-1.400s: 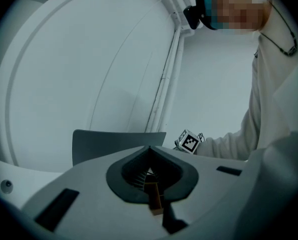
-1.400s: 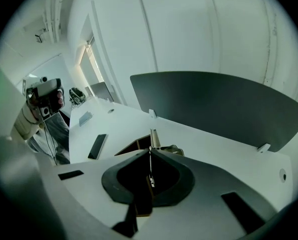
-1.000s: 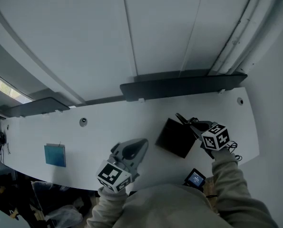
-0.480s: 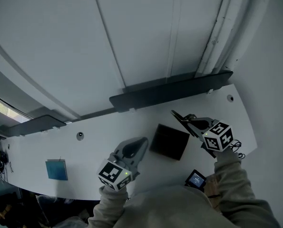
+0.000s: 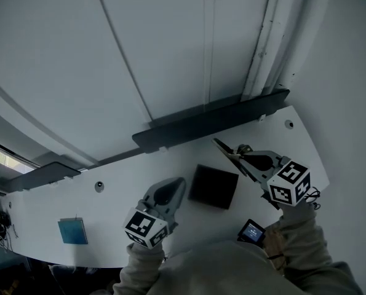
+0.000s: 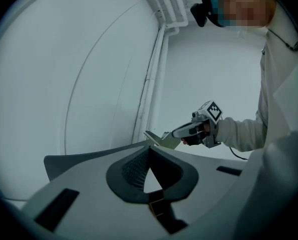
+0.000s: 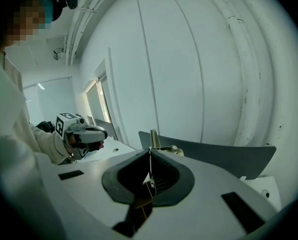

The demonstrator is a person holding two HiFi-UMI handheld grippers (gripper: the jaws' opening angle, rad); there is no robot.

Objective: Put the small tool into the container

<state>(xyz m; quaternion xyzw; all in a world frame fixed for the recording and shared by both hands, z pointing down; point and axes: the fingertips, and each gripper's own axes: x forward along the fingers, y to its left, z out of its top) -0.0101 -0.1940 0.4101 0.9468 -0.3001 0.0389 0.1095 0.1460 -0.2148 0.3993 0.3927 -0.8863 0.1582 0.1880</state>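
1. Looking down in the head view, my right hand-held gripper (image 5: 235, 157) pinches the small tool (image 5: 222, 146) over the counter (image 5: 109, 208), near the black container (image 5: 213, 186), off its back right corner.
2. Left gripper view: my left hand-held gripper (image 6: 149, 151) is closed and empty.
3. Right gripper view: the jaws are clamped on the small tool, its tip poking out past them.

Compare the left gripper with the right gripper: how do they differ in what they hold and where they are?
The right gripper is shut on the small tool, which sticks out ahead; the left gripper is shut on nothing. The right gripper is at the right of the black container, the left gripper at its left. Both carry a marker cube.
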